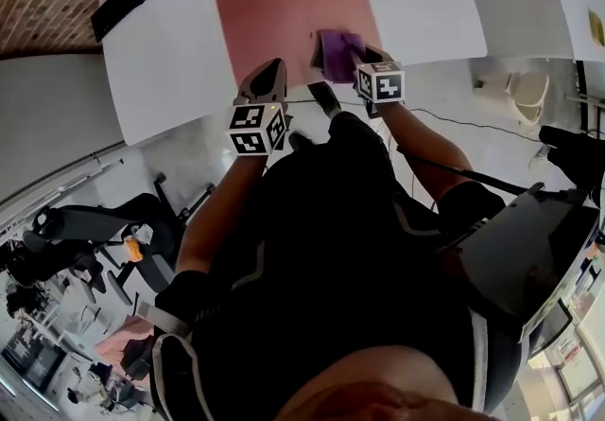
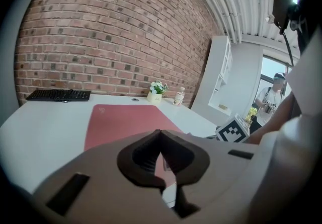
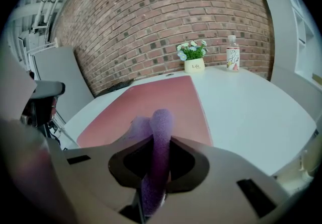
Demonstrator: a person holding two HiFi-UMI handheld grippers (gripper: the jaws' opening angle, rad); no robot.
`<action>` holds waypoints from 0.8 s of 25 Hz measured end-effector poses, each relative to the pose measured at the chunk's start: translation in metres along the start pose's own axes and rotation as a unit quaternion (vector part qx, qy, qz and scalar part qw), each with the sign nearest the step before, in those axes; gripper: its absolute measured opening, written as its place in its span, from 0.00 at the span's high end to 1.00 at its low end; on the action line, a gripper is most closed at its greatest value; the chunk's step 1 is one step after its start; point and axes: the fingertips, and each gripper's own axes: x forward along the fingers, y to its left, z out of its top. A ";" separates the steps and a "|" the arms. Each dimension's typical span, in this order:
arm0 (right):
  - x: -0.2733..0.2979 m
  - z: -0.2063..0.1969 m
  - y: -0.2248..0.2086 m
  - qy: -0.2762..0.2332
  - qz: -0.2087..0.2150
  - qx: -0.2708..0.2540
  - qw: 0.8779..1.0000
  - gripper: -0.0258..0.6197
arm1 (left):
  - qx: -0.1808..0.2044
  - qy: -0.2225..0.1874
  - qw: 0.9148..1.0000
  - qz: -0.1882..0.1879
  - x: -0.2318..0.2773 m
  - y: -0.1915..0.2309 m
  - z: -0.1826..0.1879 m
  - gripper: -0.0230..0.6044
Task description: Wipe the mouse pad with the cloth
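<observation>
Your right gripper [image 3: 158, 162] is clamped on a fold of fuzzy purple cloth [image 3: 161, 122] at the near edge of the mouse pad [image 1: 284, 3], while your left gripper [image 2: 161, 160] hovers beside it with its jaws together on nothing. The wipe looks barely under way, since the cloth touches only the near rim and most of the flat, matte, dusty-pink rectangle seems left to cover. Beyond it the smooth white desk [image 1: 161, 60] carries a black keyboard [image 2: 59, 95], a small potted flower [image 3: 193, 59] and a bottle [image 3: 231, 59] before rough red brick.
</observation>
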 end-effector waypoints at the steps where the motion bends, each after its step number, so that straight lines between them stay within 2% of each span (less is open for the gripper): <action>1: -0.001 -0.001 -0.004 0.000 -0.002 0.004 1.000 0.87 | 0.004 0.000 1.000 -0.001 0.002 -0.001 0.002 0.96; 9: -0.018 0.001 -0.049 -0.001 -0.038 0.026 0.999 0.87 | 0.011 0.008 1.000 0.001 0.014 -0.001 0.007 0.96; 15: -0.032 0.002 -0.076 0.018 -0.060 0.012 0.998 0.87 | 0.008 0.000 1.000 0.006 0.011 0.005 0.017 0.96; 20: -0.051 0.026 -0.102 0.010 -0.086 0.019 0.996 0.87 | 0.007 -0.011 1.000 0.003 0.016 0.006 0.032 0.96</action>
